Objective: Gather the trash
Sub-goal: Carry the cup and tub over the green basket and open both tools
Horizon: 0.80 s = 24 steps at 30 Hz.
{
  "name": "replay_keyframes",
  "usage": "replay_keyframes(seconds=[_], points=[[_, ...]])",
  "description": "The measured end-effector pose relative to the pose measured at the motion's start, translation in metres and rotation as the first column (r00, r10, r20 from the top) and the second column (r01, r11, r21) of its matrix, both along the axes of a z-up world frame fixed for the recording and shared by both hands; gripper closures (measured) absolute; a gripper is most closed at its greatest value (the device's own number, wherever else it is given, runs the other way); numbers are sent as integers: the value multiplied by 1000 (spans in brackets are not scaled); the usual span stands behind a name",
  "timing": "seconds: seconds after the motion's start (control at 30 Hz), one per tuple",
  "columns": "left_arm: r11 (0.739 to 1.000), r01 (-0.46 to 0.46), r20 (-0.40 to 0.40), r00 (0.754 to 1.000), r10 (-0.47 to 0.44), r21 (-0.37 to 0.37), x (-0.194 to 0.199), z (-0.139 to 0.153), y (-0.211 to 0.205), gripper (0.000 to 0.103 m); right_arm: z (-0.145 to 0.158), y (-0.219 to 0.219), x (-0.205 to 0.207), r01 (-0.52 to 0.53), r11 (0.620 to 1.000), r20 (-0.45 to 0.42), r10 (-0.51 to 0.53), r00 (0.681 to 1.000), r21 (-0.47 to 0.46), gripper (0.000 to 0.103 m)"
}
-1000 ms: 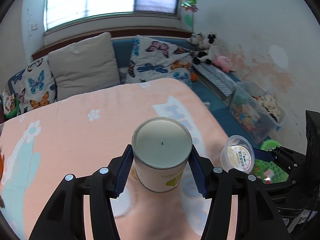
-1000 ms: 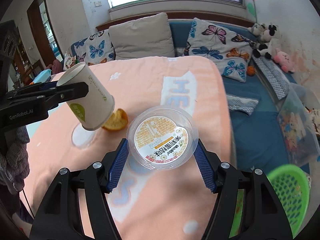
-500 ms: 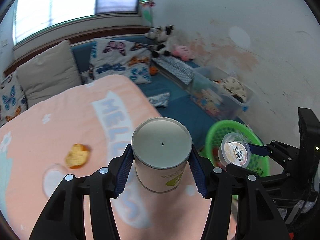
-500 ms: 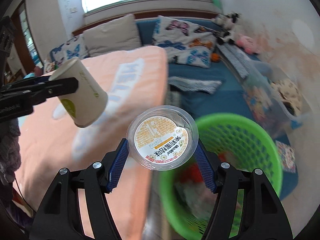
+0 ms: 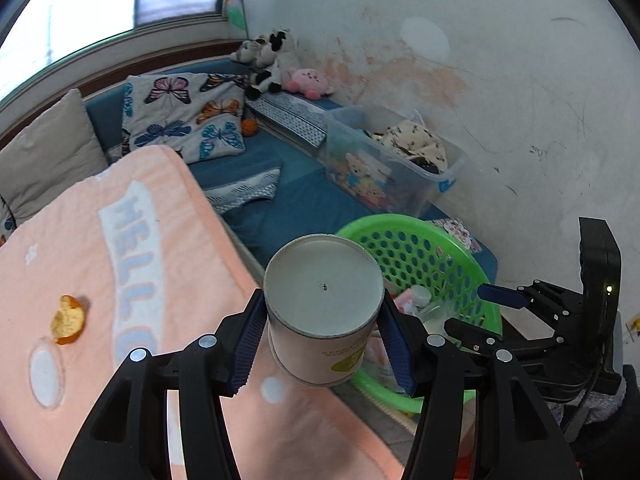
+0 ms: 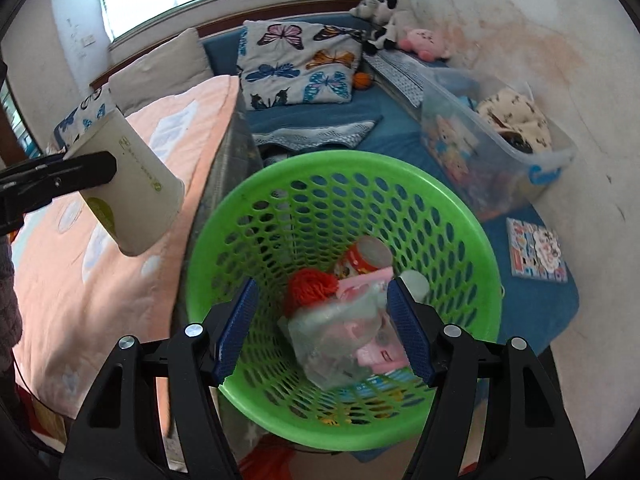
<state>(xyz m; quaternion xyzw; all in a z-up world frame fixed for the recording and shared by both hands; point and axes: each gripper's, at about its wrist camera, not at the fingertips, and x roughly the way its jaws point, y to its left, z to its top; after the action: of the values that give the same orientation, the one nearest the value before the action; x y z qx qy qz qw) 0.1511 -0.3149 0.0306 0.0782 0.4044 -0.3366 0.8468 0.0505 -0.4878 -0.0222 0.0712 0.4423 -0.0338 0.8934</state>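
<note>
Right wrist view looks straight down into the green basket (image 6: 486, 256), which stands on the floor just beside the bed with its peach blanket (image 6: 120, 288). Trash already lies at its bottom — a red-labelled can, a red woolly ball, pink packaging and a blurred clear plastic tub (image 6: 340, 340) that sits below and between the blue pads. The right gripper (image 6: 322, 326) hangs over the basket with its jaws apart and nothing pressed between them; by my reading its tub is let go, so that drop looks done.

Left wrist view shows the left gripper (image 5: 322, 322) clamped on the paper cup (image 5: 324, 280), its pale bottom facing the camera and a green mark on its off-white wall. The cup is above the blanket's edge, near the basket (image 5: 420, 248) but not yet over its mouth — that drop is left. An orange peel (image 5: 67, 319) lies uncollected on the blanket, well apart from both tools.
</note>
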Motion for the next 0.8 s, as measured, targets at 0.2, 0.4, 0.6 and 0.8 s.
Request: replay_keyframes(seconds=[0.2, 0.4, 0.6, 0.8], points=[[999, 34, -18, 999, -33, 14, -6, -9, -21, 49, 3, -11, -11, 23, 1000, 14, -23, 1000, 11, 33], [998, 67, -43, 997, -66, 18, -10, -19, -43, 49, 6, -21, -23, 45, 999, 29, -45, 999, 24, 32], [996, 86, -63, 994, -85, 22, -15, -26, -55, 43, 9, -26, -27, 60, 997, 37, -62, 997, 46, 31], [995, 96, -55, 994, -95, 15, -20, -24, -49, 29, 9, -18, -25, 40, 998, 39, -42, 998, 53, 31]])
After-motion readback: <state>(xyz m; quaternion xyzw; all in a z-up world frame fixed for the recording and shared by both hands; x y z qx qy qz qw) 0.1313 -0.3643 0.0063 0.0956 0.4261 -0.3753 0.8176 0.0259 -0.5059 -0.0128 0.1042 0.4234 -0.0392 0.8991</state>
